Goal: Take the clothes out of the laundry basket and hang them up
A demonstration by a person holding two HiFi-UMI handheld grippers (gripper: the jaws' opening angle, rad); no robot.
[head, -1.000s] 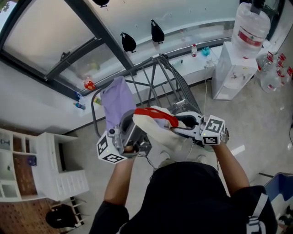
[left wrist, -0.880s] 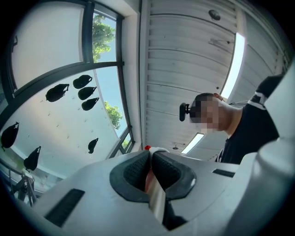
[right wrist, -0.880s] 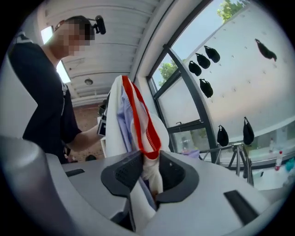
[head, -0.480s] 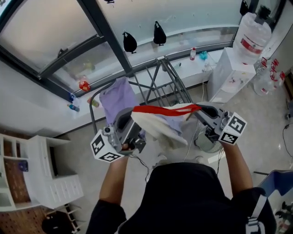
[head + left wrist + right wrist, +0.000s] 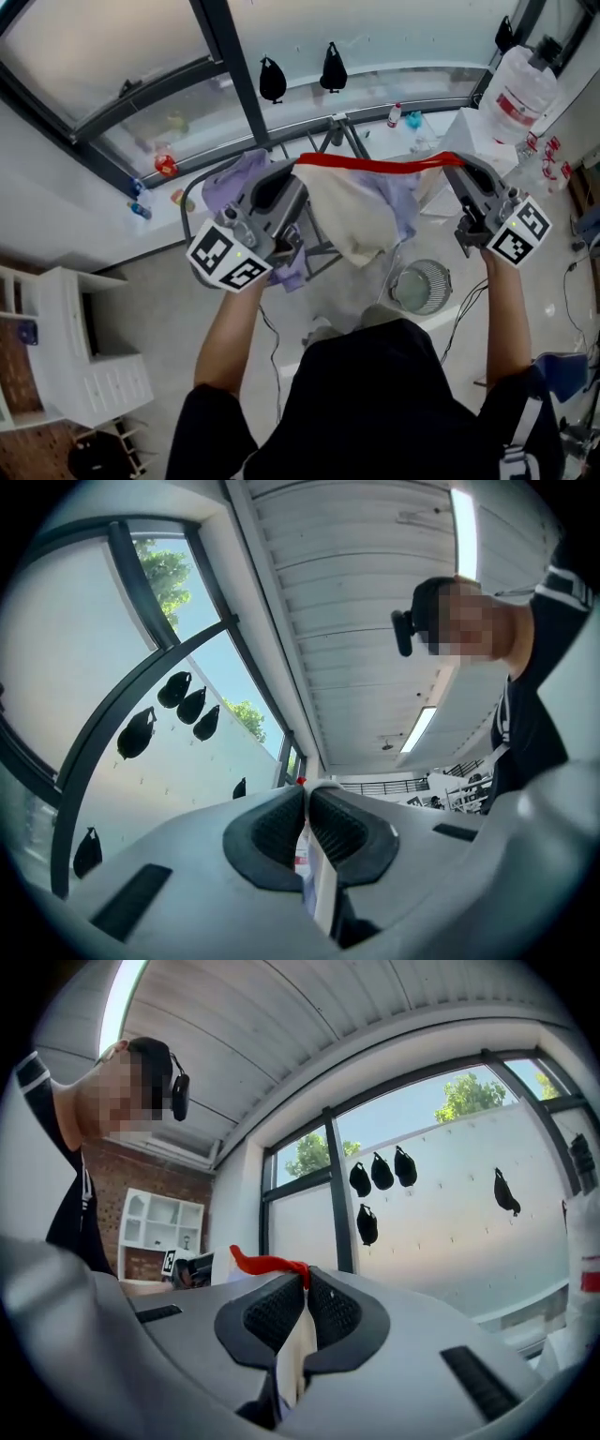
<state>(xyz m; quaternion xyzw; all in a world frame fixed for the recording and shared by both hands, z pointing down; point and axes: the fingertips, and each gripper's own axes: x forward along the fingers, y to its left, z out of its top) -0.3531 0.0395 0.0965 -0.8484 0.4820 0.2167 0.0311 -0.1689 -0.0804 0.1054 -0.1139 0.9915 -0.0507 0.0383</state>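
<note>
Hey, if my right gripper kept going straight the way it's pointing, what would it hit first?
Apart from the garment pinched in its jaws, the right gripper faces the window: probably the dark upright frame bar first, though its distance is unclear.

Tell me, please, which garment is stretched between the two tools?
The cream garment with the red edge, pulled taut; the lilac cloth merely hangs slack.

The piece of clothing [image 5: 356, 211] is soft cream cloth with a red edge. The rack [image 5: 339, 119] is thin grey metal. The left tongs [image 5: 307, 799] and right tongs [image 5: 306, 1288] are smooth, dull grey plastic with bumpy black pads [image 5: 272, 1314].
</note>
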